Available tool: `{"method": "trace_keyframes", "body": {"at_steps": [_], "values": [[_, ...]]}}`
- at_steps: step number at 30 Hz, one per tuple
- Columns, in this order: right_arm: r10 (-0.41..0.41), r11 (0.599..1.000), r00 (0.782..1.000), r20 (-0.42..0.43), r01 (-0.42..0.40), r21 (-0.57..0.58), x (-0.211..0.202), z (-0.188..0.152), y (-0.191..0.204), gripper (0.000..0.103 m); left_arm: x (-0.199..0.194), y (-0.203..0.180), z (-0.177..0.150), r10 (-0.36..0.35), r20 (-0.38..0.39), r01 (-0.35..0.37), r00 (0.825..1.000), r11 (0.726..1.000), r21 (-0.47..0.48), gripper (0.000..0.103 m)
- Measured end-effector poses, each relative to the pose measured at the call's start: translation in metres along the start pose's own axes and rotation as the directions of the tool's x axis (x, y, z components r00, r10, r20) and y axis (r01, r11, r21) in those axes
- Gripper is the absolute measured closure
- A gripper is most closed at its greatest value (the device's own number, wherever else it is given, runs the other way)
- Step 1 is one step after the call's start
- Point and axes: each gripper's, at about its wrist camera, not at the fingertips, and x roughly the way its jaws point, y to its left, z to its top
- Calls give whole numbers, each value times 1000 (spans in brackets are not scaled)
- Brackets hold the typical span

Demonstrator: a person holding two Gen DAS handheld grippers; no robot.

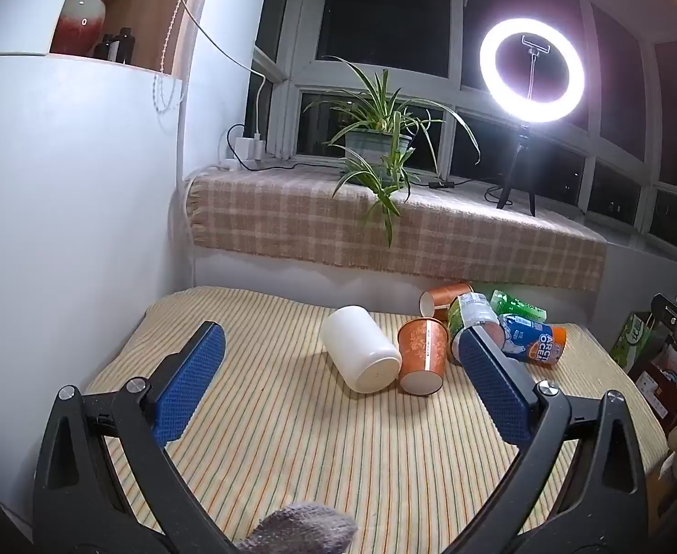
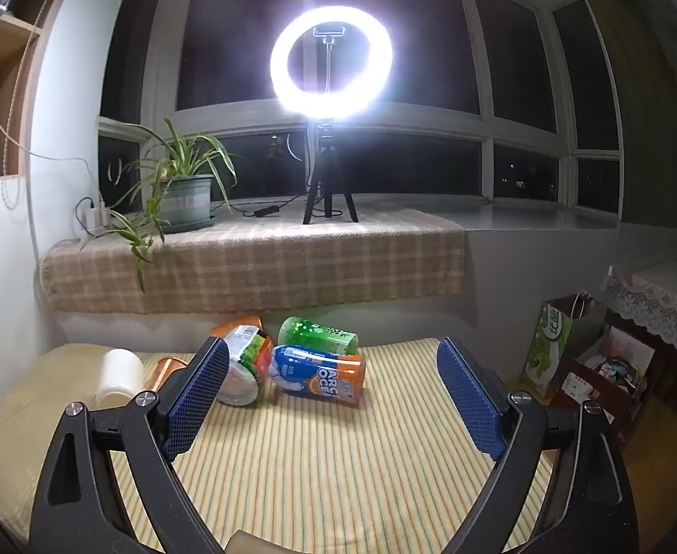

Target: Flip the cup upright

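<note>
Several cups lie on their sides on the striped mat [image 1: 292,438]. A white cup [image 1: 361,353] lies with its base toward me, next to a copper patterned cup [image 1: 423,355]. A second copper cup [image 1: 444,300], a clear-lidded green cup [image 1: 470,318], a blue-orange can-like cup [image 1: 530,339] and a green one [image 1: 518,307] lie behind. My left gripper [image 1: 343,346] is open, above the mat just short of the white cup. My right gripper [image 2: 333,369] is open, facing the blue-orange cup [image 2: 320,371], green cup [image 2: 317,334] and lidded cup [image 2: 246,364]. The white cup [image 2: 119,376] shows at left.
A plaid-covered sill [image 1: 384,226] behind the mat carries a potted plant [image 1: 377,143] and a ring light on a tripod [image 1: 530,69]. A white wall [image 1: 61,207] bounds the left. Bags and boxes [image 2: 583,369] stand on the floor to the right.
</note>
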Motion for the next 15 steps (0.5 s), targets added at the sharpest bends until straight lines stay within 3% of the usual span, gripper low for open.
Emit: {"method": "trace_keyframes", "body": {"at_steps": [15], "values": [[6, 1000, 1000, 1, -6, -8, -2, -1, 7, 11, -5, 7, 1, 0, 7, 0, 1000, 1000, 5, 0]]}}
